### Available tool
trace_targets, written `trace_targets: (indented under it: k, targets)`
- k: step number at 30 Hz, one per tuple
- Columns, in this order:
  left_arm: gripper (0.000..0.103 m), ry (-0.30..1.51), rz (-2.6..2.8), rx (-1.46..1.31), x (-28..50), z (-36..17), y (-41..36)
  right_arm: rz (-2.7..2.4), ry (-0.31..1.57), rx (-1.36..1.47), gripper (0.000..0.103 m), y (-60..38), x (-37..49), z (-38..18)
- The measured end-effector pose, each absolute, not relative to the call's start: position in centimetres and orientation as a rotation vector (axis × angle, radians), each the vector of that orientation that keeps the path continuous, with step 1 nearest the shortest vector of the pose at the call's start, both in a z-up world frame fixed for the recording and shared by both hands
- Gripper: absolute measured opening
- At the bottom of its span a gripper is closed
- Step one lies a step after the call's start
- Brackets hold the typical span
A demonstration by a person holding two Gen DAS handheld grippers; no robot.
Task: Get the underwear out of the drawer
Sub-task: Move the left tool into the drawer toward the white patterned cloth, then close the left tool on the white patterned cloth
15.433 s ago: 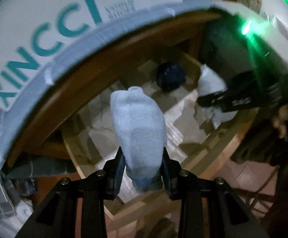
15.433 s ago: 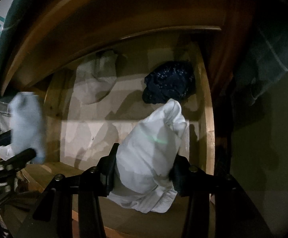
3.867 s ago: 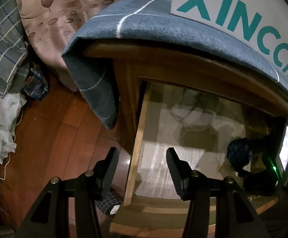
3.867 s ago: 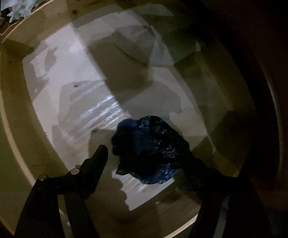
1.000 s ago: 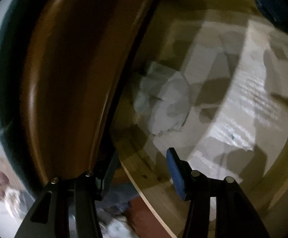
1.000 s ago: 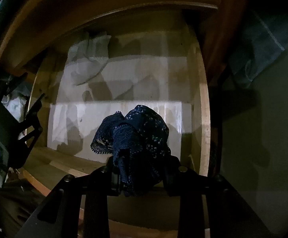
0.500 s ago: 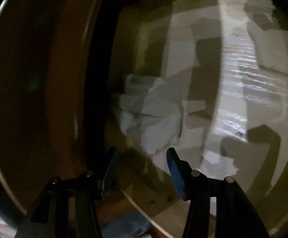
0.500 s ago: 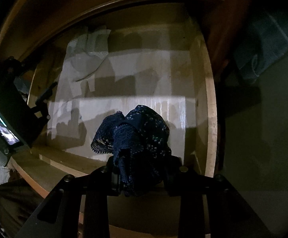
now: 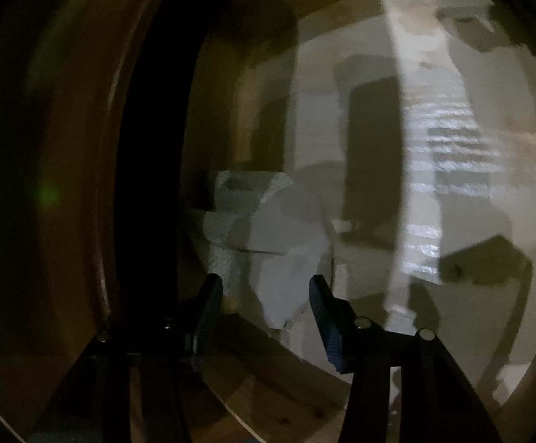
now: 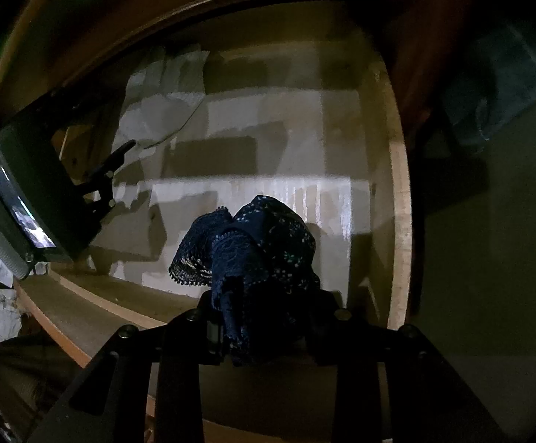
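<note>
dark navy lace underwear [image 10: 256, 258], scallop-edged and speckled with pale dots, bunched upright above the open wooden drawer [image 10: 400, 221]. pale white underwear [image 9: 268, 236], crumpled and folded, lies on the drawer's light liner against its rear left corner. the two garments are well apart.

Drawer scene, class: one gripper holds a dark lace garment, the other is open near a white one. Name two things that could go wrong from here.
1. The white garment lies in the drawer's dim back corner, by the side wall. The open left gripper might catch the wall or pinch only a fold.
2. The lace garment bunches loosely out of the right gripper, so it could slip or snag on the drawer's front edge.
</note>
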State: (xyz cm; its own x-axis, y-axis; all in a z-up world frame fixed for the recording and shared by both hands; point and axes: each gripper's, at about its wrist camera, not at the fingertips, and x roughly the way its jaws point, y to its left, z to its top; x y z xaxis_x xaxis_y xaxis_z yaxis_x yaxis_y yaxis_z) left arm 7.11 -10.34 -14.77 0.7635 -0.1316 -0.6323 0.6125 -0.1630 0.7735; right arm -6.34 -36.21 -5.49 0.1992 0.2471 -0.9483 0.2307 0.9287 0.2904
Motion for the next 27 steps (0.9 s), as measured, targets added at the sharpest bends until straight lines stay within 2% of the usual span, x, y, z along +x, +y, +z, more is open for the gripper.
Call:
trace_targets:
  k: [19,20,22,25,27]
  targets:
    - [0.051,0.431,-0.725,1.617,9.4,-17.3,-10.6,0.032,1.392,0.414,0.032,-35.9,-6.2,-5.6]
    - [0.047,0.444,-0.73,1.612,9.5,-17.0,-10.8,0.036,1.39,0.414,0.032,-35.8,-6.3,-5.6]
    - [0.034,0.502,-0.752,1.594,9.6,-17.0,-10.8,0.039,1.386,0.416,0.032,-35.7,-6.2,-5.4]
    - [0.028,0.541,-0.752,1.598,10.0,-17.1,-11.4,0.04,1.384,0.421,0.032,-35.6,-6.2,-5.4]
    - [0.021,0.563,-0.749,1.588,10.1,-17.0,-11.8,0.041,1.383,0.423,0.033,-35.6,-6.2,-5.4]
